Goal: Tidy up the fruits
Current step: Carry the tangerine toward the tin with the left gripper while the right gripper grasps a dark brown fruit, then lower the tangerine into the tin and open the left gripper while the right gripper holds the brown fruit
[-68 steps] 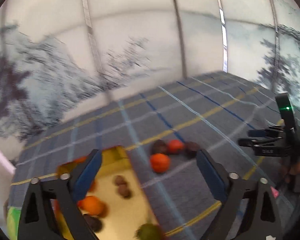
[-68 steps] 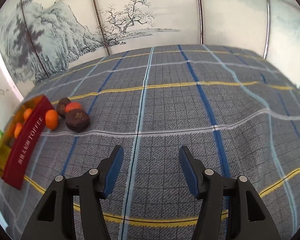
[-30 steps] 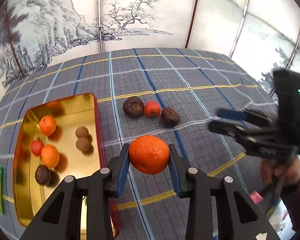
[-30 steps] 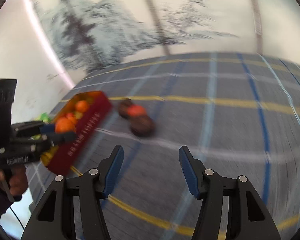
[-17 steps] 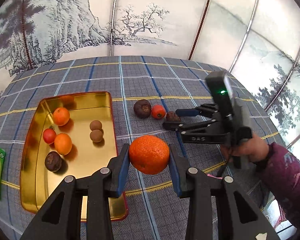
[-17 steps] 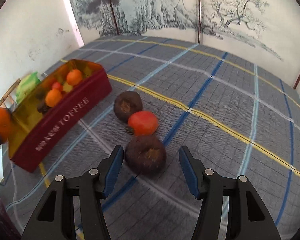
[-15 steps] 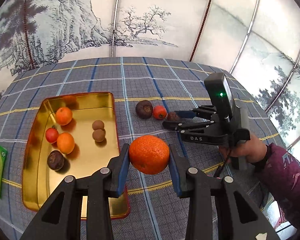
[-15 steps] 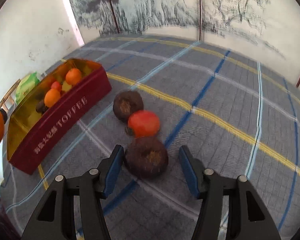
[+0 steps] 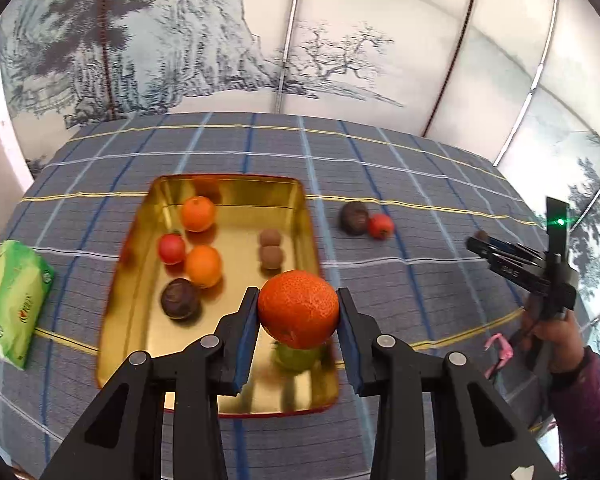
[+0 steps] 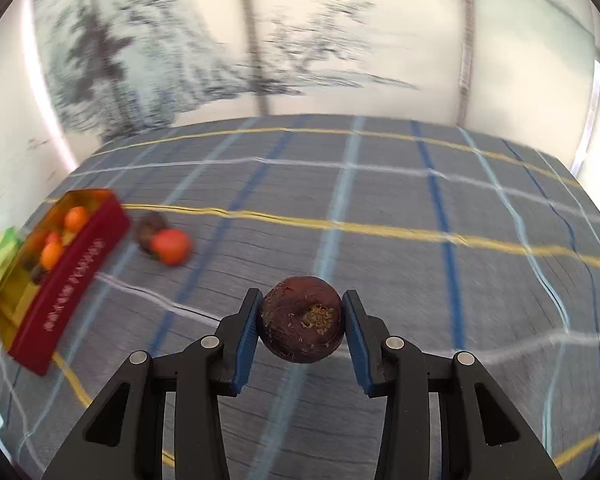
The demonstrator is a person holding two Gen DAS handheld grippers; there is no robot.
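Observation:
My left gripper (image 9: 299,312) is shut on an orange mandarin (image 9: 299,304), held above the near right part of a gold tin tray (image 9: 236,188). In the tray lie several fruits, among them a green one (image 9: 296,356) under the mandarin. My right gripper (image 10: 302,322) is shut on a dark brown fruit (image 10: 303,316), raised off the checked cloth. The left wrist view shows that gripper (image 9: 480,240) at the far right. On the cloth beside the tin, a dark fruit (image 9: 354,218) and a red fruit (image 9: 381,226) touch each other; the right wrist view shows the red fruit (image 10: 171,252) right of the tin's red wall (image 10: 72,276).
A green packet (image 9: 12,300) lies left of the tin. A small pink object (image 9: 500,350) sits near the table's right edge, below a person's hand (image 9: 556,328). Painted screen panels stand close behind the table.
The left gripper has carried the mandarin from the cloth to above the tin. The right gripper has shut on the nearest dark fruit and lifted it away from the other two.

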